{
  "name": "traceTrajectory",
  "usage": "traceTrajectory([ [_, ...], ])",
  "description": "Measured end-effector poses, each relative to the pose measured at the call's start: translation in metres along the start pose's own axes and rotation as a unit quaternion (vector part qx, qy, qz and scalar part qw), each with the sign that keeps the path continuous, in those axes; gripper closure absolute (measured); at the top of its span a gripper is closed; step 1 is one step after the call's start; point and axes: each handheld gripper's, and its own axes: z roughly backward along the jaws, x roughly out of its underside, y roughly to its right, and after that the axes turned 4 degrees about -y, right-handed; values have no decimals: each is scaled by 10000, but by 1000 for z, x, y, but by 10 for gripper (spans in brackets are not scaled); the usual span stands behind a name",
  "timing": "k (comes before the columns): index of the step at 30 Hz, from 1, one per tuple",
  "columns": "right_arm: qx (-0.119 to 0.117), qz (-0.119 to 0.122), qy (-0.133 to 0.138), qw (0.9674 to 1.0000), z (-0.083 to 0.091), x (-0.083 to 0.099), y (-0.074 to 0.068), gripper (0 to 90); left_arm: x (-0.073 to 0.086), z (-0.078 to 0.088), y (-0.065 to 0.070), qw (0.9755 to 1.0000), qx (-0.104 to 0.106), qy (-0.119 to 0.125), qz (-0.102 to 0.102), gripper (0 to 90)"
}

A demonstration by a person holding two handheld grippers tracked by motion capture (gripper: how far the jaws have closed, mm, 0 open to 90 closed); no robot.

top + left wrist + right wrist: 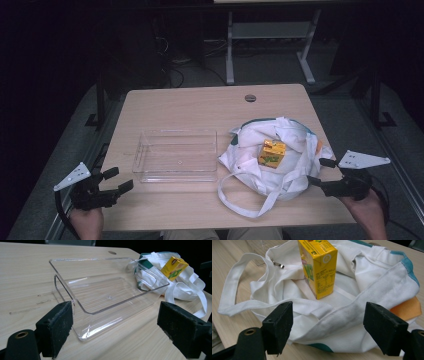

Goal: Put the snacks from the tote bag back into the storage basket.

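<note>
Overhead, the pale wood-grain surface (200,107) lay lit in a room otherwise very dark, with a round cable hole (250,98) near its far edge. Beyond it I could make out the white metal legs of another desk (230,50), a tangle of dark cables on the grey floor (200,70), and black frame posts to either side.

My left gripper (111,181) sat at the near left corner of the surface, its fingers (56,327) spread wide and holding nothing. Through its camera those fingers framed the near corner of the clear rectangular plastic tray (176,155), which rested empty at the middle of the surface, just beside the bag.

My right gripper (316,171) hung at the near right edge, its fingers (279,325) likewise wide apart and empty. They pointed at the crumpled white cloth tote bag with teal trim (270,160), which lay flat on the right half of the surface, one long strap (235,197) looping toward me. A small yellow drink carton (271,153) stood upright on top of the bag's folds, near its middle. A patch of orange fabric (408,308) peeked from under the bag's right side, close to my right finger.
</note>
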Motion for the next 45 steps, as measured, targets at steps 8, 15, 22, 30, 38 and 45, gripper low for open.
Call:
traceTrajectory([
  [8,-28,68,-3,10000,-2,-3,-3,233,0,0,1,10000,2,10,17,126],
  [15,-179,196,-176,9995,-6,-17,-4,233,0,2,2,10000,-15,43,5,126],
  [22,-268,321,-215,9989,-8,-30,-2,232,0,1,2,10000,-14,14,9,126],
  [30,-277,545,-420,9972,-12,-45,-1,231,0,1,2,10000,-21,36,20,126],
  [38,-309,661,-428,9964,-14,-60,0,226,0,2,2,10000,-25,39,29,126],
  [45,-309,764,-501,9953,-19,-69,1,225,0,2,2,10000,-27,16,11,126],
])
